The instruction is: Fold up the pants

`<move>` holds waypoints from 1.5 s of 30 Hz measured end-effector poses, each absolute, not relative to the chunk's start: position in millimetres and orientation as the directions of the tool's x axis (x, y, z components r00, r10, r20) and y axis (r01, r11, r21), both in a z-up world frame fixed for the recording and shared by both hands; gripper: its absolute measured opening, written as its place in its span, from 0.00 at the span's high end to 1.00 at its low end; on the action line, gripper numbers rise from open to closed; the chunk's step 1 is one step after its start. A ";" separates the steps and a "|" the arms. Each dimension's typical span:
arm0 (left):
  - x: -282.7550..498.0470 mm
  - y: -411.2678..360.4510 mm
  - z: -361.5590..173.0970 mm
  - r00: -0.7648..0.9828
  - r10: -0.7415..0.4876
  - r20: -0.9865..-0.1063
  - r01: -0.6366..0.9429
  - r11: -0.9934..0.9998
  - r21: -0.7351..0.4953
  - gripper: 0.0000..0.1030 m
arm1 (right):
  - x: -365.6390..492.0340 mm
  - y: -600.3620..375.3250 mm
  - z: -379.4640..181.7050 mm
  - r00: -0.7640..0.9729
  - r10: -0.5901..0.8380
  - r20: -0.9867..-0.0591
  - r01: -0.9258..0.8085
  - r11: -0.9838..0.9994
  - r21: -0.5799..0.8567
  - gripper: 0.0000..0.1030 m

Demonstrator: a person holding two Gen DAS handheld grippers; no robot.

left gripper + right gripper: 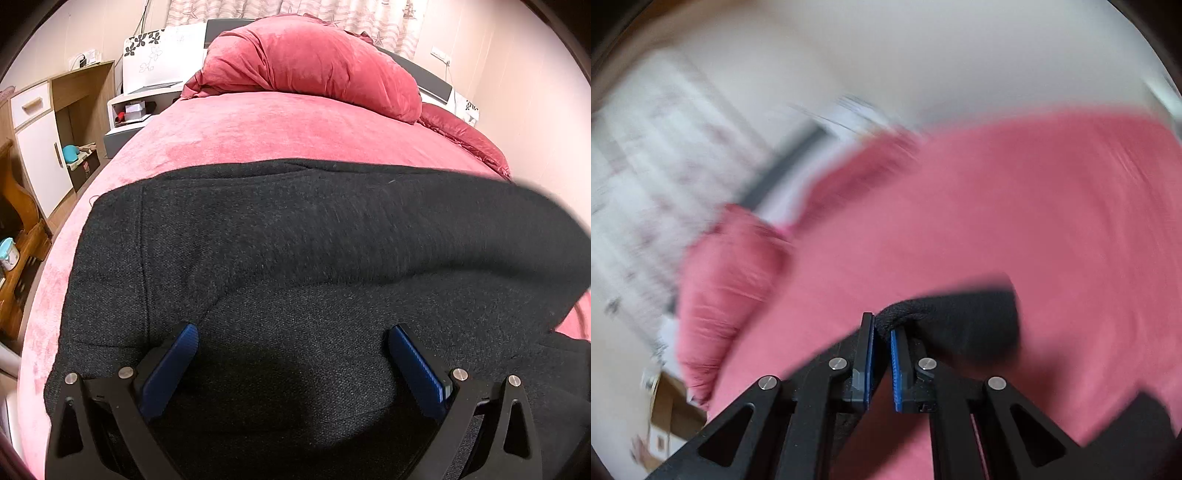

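Left wrist view: dark charcoal knit pants (295,240) lie spread across the pink plush-covered bed (258,125), filling most of the near half. Fabric is coarse and flecked, with a stitched seam running down its left part and a soft fold ridge crossing the middle. Its right portion is lifted off the bed and motion-blurred. Left claw (293,334) hovers over the near part of the pants, blue pads (173,365) spread wide, nothing gripped. Crumpled red velvet duvet (314,66) sits heaped at the far end, well apart from the pants.

Right wrist view, heavily blurred: right claw (882,325) is clamped on a bunched edge of the pants (960,317), cloth trailing right above the bed (997,203).
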State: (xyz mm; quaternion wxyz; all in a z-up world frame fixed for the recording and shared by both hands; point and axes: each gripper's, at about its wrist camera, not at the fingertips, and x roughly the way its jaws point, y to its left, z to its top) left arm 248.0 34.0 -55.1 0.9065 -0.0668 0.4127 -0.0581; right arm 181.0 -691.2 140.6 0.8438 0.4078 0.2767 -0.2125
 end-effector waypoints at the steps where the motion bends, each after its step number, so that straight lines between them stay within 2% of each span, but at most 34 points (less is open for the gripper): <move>1: 248.1 33.9 -55.2 0.652 -0.160 -0.741 0.050 0.984 -0.169 0.00 | 168.3 -700.4 107.6 0.707 -0.122 -0.697 0.636 0.540 0.551 0.92; 3: 248.4 33.8 -55.0 0.651 -0.160 -0.742 0.050 0.984 -0.168 0.00 | 147.8 -709.7 41.0 0.603 -0.043 -0.797 0.708 0.490 0.509 0.89; 4: 248.4 33.8 -55.0 0.651 -0.160 -0.742 0.050 0.984 -0.168 0.00 | 141.2 -711.4 21.3 0.582 -0.014 -0.813 0.722 0.469 0.508 0.83; 5: 248.3 33.8 -55.0 0.651 -0.160 -0.742 0.050 0.984 -0.168 0.00 | 131.3 -713.0 5.9 0.585 0.008 -0.811 0.726 0.440 0.529 0.73; 6: 248.3 33.8 -55.0 0.652 -0.160 -0.742 0.050 0.984 -0.168 0.00 | 117.5 -716.0 -6.1 0.637 0.022 -0.771 0.706 0.385 0.595 0.70; 8: 248.5 33.4 -55.0 0.651 -0.156 -0.743 0.049 0.985 -0.164 0.00 | 98.8 -724.6 -12.5 0.737 0.011 -0.676 0.647 0.278 0.710 0.54; 9: 248.6 33.2 -55.4 0.651 -0.155 -0.743 0.049 0.985 -0.163 0.00 | 91.6 -731.0 -13.1 0.781 -0.001 -0.624 0.608 0.224 0.761 0.51; 11: 248.8 32.8 -55.9 0.652 -0.153 -0.743 0.049 0.986 -0.160 0.00 | 86.4 -744.9 -11.0 0.799 -0.058 -0.599 0.599 0.170 0.782 0.48; 16: 249.1 33.2 -56.9 0.652 -0.153 -0.743 0.049 0.986 -0.160 0.00 | 119.1 -760.4 -11.5 0.746 -0.048 -0.664 0.659 0.196 0.726 0.48; 18: 249.3 33.4 -57.4 0.651 -0.153 -0.744 0.049 0.986 -0.160 0.00 | 133.2 -750.7 -2.2 0.714 -0.062 -0.697 0.688 0.240 0.684 0.87; 19: 249.3 33.1 -57.3 0.650 -0.152 -0.744 0.048 0.986 -0.159 0.00 | 146.9 -746.5 11.6 0.731 -0.044 -0.680 0.660 0.298 0.690 0.92; 21: 249.5 32.8 -57.3 0.650 -0.151 -0.745 0.048 0.986 -0.158 0.00 | 169.2 -733.9 60.1 0.746 -0.066 -0.663 0.613 0.456 0.645 0.92; 22: 249.6 32.8 -57.3 0.649 -0.150 -0.746 0.048 0.986 -0.157 0.00 | 181.6 -716.6 103.4 0.760 -0.137 -0.635 0.576 0.594 0.562 0.92; 24: 249.7 32.9 -57.4 0.649 -0.150 -0.746 0.048 0.987 -0.156 0.00 | 182.2 -691.0 164.9 0.800 -0.232 -0.553 0.516 0.738 0.436 0.93; 27: 250.3 32.8 -57.1 0.650 -0.152 -0.745 0.048 0.986 -0.159 0.00 | 161.6 -679.0 194.3 0.765 -0.349 -0.541 0.560 0.775 0.293 0.93; 30: 250.4 33.4 -57.0 0.650 -0.152 -0.744 0.048 0.986 -0.160 0.00 | 140.1 -707.1 150.4 0.628 -0.383 -0.678 0.679 0.695 0.236 0.91; 32: 250.6 33.9 -57.0 0.649 -0.152 -0.745 0.048 0.986 -0.160 0.00 | 128.2 -732.4 91.7 0.513 -0.313 -0.799 0.755 0.607 0.247 0.89; 34: 250.5 34.0 -57.1 0.650 -0.152 -0.745 0.048 0.986 -0.159 0.00 | 109.7 -745.7 29.5 0.375 -0.176 -0.910 0.817 0.527 0.235 0.86; 37: 250.7 34.6 -57.4 0.649 -0.154 -0.745 0.048 0.986 -0.161 0.00 | 71.4 -747.1 10.4 0.472 -0.117 -0.874 0.809 0.451 0.377 0.85; 39: 250.6 34.2 -57.1 0.649 -0.153 -0.745 0.048 0.986 -0.161 0.00 | 58.1 -749.8 16.1 0.446 -0.145 -0.883 0.828 0.442 0.346 0.79; 42: 250.3 33.9 -57.0 0.650 -0.151 -0.744 0.048 0.986 -0.159 0.00 | 51.0 -753.6 53.6 0.357 -0.365 -0.860 0.891 0.410 0.196 0.69; 43: 250.2 33.5 -57.2 0.651 -0.152 -0.744 0.048 0.986 -0.159 0.00 | 57.0 -753.9 69.1 0.420 -0.389 -0.820 0.868 0.436 0.237 0.65; 44: 250.1 33.4 -57.4 0.651 -0.152 -0.743 0.048 0.986 -0.159 0.00 | 66.2 -753.7 80.1 0.493 -0.373 -0.786 0.828 0.478 0.292 0.59; 45: 249.8 33.2 -57.6 0.652 -0.153 -0.742 0.049 0.986 -0.160 0.00 | 79.1 -752.9 85.8 0.538 -0.340 -0.771 0.792 0.517 0.325 0.57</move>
